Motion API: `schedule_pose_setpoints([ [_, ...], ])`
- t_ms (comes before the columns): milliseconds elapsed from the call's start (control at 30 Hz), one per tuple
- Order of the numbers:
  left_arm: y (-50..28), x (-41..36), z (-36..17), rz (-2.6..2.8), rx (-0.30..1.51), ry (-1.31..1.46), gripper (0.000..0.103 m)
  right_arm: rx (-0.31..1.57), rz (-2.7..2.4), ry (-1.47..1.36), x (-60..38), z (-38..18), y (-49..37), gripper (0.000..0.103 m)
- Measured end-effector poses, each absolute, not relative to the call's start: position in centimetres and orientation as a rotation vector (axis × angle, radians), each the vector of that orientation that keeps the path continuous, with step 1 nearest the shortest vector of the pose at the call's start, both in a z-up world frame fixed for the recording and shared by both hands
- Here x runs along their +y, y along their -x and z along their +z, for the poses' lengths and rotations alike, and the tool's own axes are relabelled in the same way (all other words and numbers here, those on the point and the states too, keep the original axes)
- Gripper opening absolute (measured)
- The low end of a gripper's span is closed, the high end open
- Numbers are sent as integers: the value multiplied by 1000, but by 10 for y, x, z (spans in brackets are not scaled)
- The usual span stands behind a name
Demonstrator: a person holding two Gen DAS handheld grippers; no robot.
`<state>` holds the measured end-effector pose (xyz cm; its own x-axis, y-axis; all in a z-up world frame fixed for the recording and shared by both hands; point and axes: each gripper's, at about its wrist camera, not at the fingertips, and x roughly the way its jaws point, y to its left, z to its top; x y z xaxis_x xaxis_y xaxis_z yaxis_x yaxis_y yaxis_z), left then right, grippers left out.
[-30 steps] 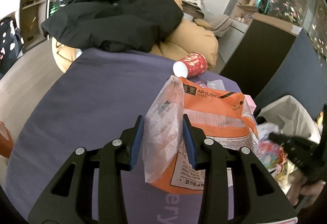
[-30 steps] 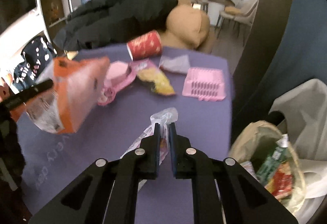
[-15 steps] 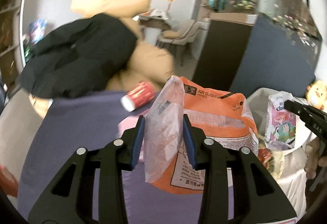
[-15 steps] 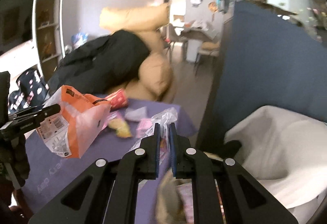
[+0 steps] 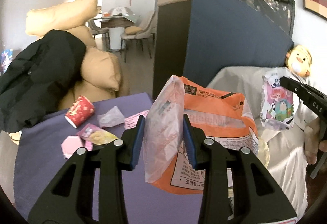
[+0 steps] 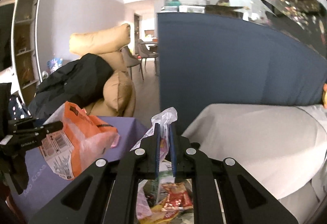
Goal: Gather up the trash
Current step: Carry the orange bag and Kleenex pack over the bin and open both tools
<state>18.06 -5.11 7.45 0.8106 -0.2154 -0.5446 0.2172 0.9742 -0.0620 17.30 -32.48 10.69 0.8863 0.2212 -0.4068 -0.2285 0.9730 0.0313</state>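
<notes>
My left gripper (image 5: 163,140) is shut on an orange and clear plastic bag (image 5: 214,121) and holds it above the purple table (image 5: 51,154). The bag also shows in the right wrist view (image 6: 75,142). My right gripper (image 6: 163,148) is shut on a cartoon-printed plastic wrapper (image 6: 163,119), seen too in the left wrist view (image 5: 278,101). It hangs over the white-lined trash bin (image 6: 255,142), which holds several wrappers (image 6: 169,199).
On the table lie a red paper cup (image 5: 79,110), a clear wrapper (image 5: 110,117), a pink tray (image 5: 134,119), a snack packet (image 5: 96,136) and a pink box (image 5: 71,145). A tan sofa with a black jacket (image 5: 34,78) stands behind. A blue partition (image 6: 224,64) stands behind the bin.
Both grippers have swung right from the table toward the bin, each keeping its hold. The right gripper with its wrapper is now above the bin's opening.
</notes>
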Motion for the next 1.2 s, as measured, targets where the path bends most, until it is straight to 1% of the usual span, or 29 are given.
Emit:
schedule_pose_setpoints([
  [367, -191, -78, 57, -252, 593, -46, 34, 422, 190, -18, -354, 96, -170, 10],
  [567, -203, -92, 32, -284, 669, -60, 34, 429, 165, 0, -358, 88, -173, 10],
  [733, -215, -120, 10, -364, 687, -74, 34, 471, 129, 5, -363, 80, -182, 10],
  [833, -224, -137, -10, -388, 735, -109, 34, 503, 124, 6, -362, 75, -190, 10],
  [933, -231, -153, -36, -392, 825, -172, 34, 500, 119, 43, -357, 68, -190, 10],
  [1033, -237, -163, -57, -410, 920, -170, 34, 519, 144, 40, -353, 57, -193, 10],
  [1200, -241, -170, -71, -401, 983, -183, 34, 534, 164, 39, -348, 44, -196, 10],
])
